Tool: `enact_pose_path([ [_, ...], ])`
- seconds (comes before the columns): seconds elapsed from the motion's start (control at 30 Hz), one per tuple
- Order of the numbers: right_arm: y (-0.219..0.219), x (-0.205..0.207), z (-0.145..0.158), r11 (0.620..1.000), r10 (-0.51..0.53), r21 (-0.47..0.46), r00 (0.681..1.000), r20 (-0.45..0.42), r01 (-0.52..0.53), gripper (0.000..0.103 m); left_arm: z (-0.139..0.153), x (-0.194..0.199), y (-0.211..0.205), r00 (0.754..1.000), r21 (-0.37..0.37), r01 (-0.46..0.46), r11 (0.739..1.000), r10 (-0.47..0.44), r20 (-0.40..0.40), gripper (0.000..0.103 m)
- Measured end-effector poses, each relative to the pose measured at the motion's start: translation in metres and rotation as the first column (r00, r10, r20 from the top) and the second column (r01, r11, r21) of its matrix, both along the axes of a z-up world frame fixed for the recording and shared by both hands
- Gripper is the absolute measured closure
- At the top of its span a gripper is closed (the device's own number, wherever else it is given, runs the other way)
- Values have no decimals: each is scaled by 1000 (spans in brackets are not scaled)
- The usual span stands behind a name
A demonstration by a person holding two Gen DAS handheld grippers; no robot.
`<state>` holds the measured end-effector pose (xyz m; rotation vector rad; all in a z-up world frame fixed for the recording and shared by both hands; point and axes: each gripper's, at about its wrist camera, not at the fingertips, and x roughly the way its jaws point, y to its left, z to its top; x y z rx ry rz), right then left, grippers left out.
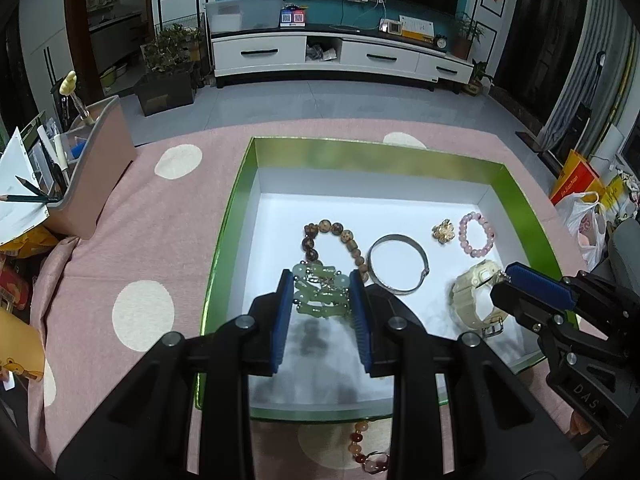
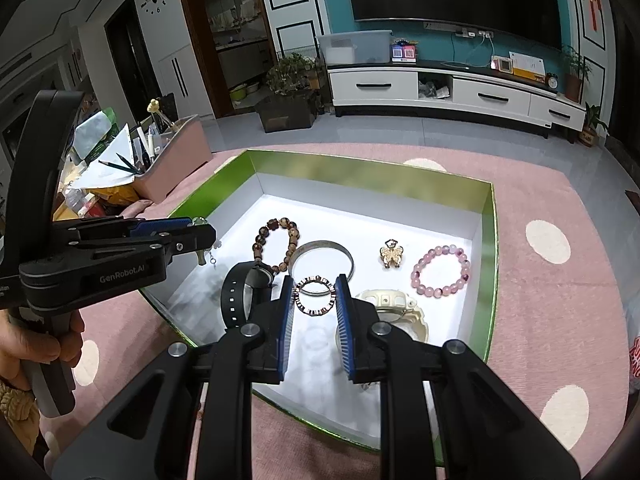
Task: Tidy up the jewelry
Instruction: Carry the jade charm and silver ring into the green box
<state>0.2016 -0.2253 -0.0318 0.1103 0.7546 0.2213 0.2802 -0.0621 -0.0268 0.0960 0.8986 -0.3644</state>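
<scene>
Left wrist view: left gripper (image 1: 322,294) is clamping a knobbly pale-green jade bracelet (image 1: 320,290) over the white-floored box (image 1: 280,208); right gripper (image 2: 315,295) is pinching a thin segmented bracelet (image 2: 314,295).

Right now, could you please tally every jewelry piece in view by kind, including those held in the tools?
Bracelets: 5 (brown bracelet, pink bracelet, orange bracelet, green bracelet, link bracelet)
Bangles: 1 (silver bangle)
Watches: 2 (cream watch, black watch)
Brooches: 1 (gold brooch)
Total: 9
</scene>
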Motion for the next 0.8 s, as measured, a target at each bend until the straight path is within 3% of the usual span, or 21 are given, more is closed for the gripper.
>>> enact_pose_path([
  [0.8,2,7,-13,1000,7,6,999,-41,-7,83,-17,7,-3,999,26,8,1000,-6,-50,75],
])
